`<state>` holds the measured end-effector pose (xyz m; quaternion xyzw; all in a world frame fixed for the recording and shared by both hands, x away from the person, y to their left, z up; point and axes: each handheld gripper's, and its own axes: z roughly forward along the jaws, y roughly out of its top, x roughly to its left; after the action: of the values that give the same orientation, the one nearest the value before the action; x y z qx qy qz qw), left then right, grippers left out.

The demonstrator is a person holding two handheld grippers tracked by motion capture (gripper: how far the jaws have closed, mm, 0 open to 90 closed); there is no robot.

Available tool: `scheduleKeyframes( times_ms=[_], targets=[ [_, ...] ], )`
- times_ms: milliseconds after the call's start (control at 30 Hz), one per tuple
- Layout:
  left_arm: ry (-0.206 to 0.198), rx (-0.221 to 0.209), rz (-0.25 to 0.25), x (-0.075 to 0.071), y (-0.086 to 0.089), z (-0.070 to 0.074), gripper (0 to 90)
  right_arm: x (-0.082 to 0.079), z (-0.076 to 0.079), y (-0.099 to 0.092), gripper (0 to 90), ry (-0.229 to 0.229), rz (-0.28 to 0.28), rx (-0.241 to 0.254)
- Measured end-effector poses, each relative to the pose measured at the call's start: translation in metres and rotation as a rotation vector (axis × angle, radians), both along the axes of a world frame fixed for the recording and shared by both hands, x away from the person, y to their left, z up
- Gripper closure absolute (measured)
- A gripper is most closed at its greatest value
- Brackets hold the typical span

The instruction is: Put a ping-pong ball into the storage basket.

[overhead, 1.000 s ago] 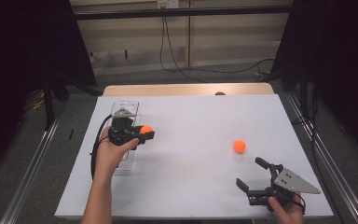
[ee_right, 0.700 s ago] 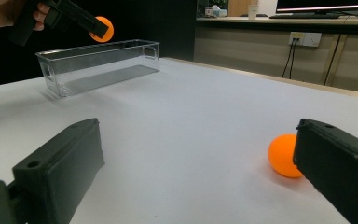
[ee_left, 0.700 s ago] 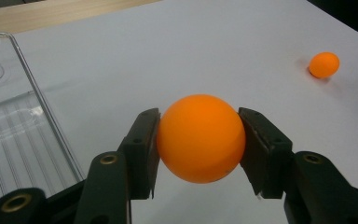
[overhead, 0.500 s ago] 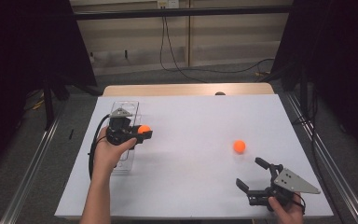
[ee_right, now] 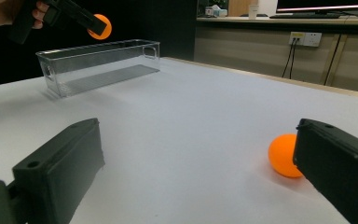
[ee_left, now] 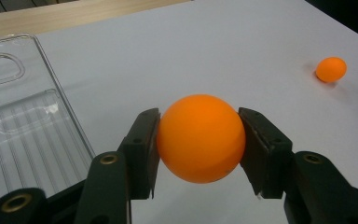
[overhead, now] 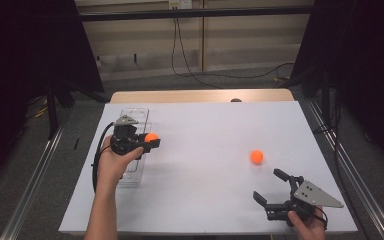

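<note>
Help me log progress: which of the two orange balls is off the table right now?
The held ball, clamped between the left gripper jaws beside the clear bin. The other ball lies on the white table before the open right gripper.

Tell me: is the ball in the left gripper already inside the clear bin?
No, the left gripper holds the ball above the table, beside the clear bin.

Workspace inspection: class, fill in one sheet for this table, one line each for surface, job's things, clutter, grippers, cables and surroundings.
Surface: white table, wooden strip at far edge.
Job's things: held ball above the table beside the clear bin; loose ball lies on the table.
Clutter: nothing seen.
Grippers: left gripper shut on held ball; right gripper open, near the loose ball, not touching.
Cables: black cable trails from left gripper; cables hang on the far wall.
Surroundings: dark curtains both sides, metal rails.
</note>
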<state>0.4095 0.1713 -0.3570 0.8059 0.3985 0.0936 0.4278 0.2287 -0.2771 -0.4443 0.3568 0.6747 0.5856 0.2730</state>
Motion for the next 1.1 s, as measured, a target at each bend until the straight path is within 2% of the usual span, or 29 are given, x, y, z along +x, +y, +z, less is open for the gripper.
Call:
scheduleKeyframes(
  times_ms=[267, 1100],
  targets=[
    [0.0, -0.008, 0.017, 0.0, 0.003, 0.0, 50.9, 0.0, 0.0, 0.0, 1.1, 0.0, 0.004, -0.001],
    [-0.007, 0.011, 0.06, 0.003, 0.015, -0.002, 50.9, 0.0, 0.0, 0.0, 1.1, 0.0, 0.002, -0.001]
  ],
)
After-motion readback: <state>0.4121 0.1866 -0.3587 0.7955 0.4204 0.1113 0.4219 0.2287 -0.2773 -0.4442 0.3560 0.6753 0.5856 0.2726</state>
